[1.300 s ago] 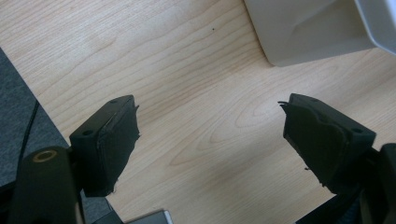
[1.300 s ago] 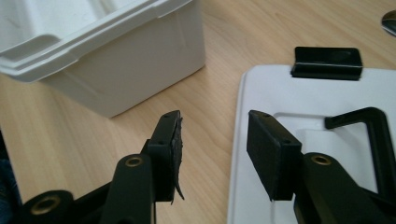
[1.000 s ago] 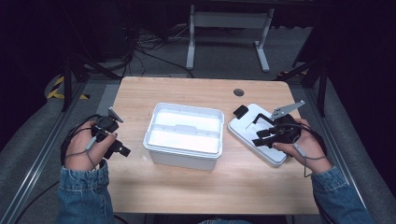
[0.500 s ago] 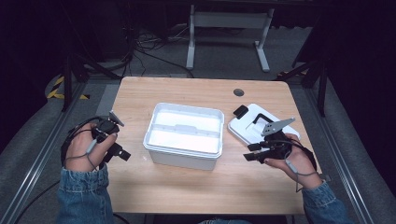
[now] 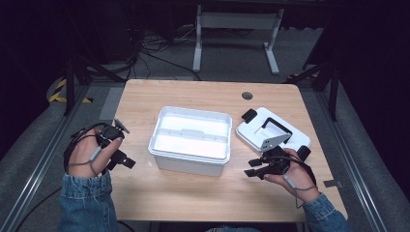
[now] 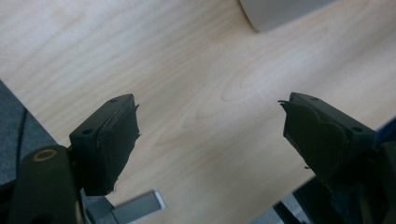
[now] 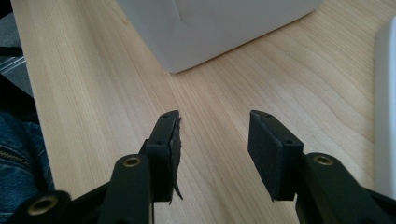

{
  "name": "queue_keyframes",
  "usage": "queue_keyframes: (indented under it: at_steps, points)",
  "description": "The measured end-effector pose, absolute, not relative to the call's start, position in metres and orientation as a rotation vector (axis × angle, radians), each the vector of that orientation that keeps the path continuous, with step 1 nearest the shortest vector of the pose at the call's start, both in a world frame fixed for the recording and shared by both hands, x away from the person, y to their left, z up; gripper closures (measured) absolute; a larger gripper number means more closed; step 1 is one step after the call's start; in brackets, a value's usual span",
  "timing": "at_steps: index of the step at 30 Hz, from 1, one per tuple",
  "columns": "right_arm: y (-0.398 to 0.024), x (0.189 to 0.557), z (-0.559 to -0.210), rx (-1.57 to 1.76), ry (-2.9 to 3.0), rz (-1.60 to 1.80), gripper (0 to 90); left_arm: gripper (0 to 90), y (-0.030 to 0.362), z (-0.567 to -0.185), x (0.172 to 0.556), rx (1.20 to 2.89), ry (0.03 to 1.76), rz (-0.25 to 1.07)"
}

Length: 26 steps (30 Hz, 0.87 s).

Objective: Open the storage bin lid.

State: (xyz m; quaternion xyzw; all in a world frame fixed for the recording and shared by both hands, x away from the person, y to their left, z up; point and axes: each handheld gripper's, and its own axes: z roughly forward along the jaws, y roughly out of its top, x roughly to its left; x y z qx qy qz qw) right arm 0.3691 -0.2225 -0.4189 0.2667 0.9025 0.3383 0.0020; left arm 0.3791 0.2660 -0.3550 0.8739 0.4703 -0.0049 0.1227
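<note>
A white open box (image 5: pixel 191 140) with a divider inside stands at the middle of the wooden table (image 5: pixel 203 193). Its white lid (image 5: pixel 270 131) with black clasps lies flat to the right of it. My left gripper (image 5: pixel 123 159) hovers at the table's left edge, open, jaws wide apart over bare wood (image 6: pixel 210 116). My right gripper (image 5: pixel 252 171) sits low near the front right, just in front of the lid, open and pointing left toward the box's corner (image 7: pixel 187 51). Nothing is between either pair of jaws.
A round cable hole (image 5: pixel 247 95) is in the table's back right. Behind the table stands a grey metal frame (image 5: pixel 237 29) amid floor cables. A strip of the lid's edge (image 7: pixel 385 116) shows at the right of the right gripper view.
My right gripper has come off the lid and moved toward the front of the table, turning left. My left gripper has shifted slightly toward the table's left front edge.
</note>
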Motion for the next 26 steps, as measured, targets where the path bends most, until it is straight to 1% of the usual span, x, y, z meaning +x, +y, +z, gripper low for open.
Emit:
queue_keyframes:
  at_steps: [2,7,12,16,19,26]
  points:
    - [-0.219,0.368,-0.424,0.821,2.828,1.059,53.8,17.9,0.267,-0.354,0.377,2.54,1.342,0.017]
    - [-0.21,0.366,-0.44,0.783,2.841,1.042,52.8,17.9,0.267,-0.355,0.377,2.543,1.325,-0.013]
    - [-0.2,0.364,-0.455,0.726,2.797,1.104,52.9,17.9,0.266,-0.356,0.378,2.545,1.325,-0.021]
    - [-0.198,0.365,-0.464,0.713,2.75,1.162,53.0,17.9,0.267,-0.357,0.378,2.538,1.345,0.03]
    - [-0.196,0.365,-0.47,0.703,2.74,1.158,53.0,17.9,0.268,-0.357,0.379,2.532,1.358,0.055]
    - [-0.195,0.365,-0.472,0.674,2.728,1.166,52.8,18.0,0.268,-0.358,0.38,2.507,1.377,0.062]
